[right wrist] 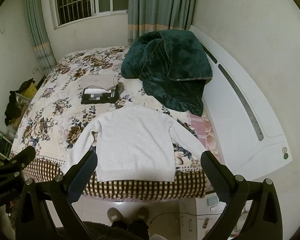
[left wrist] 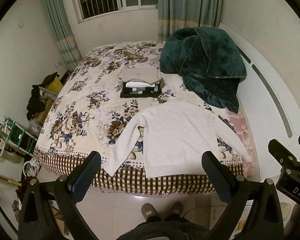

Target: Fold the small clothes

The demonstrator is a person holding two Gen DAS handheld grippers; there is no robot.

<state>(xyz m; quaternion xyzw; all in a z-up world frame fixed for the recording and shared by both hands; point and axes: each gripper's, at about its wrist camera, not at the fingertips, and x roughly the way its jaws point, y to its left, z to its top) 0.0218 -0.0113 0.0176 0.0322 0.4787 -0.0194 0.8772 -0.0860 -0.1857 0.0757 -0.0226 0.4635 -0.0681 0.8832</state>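
Note:
A white long-sleeved sweater [left wrist: 180,132] lies flat on the floral bedspread [left wrist: 80,108], hem at the near edge of the bed, both sleeves spread outward. It also shows in the right wrist view [right wrist: 136,140]. My left gripper [left wrist: 151,162] is open and empty, held above the hem. My right gripper [right wrist: 149,162] is open and empty, also above the hem; its body shows at the right of the left wrist view [left wrist: 290,168]. A stack of folded clothes [left wrist: 141,83] sits further back on the bed, also in the right wrist view [right wrist: 100,90].
A dark green plush blanket [left wrist: 206,64] is heaped at the far right of the bed, against the white headboard [right wrist: 240,104]. Cluttered shelves and boxes [left wrist: 16,132] stand left of the bed. The person's slippered feet [left wrist: 162,210] stand on the tiled floor.

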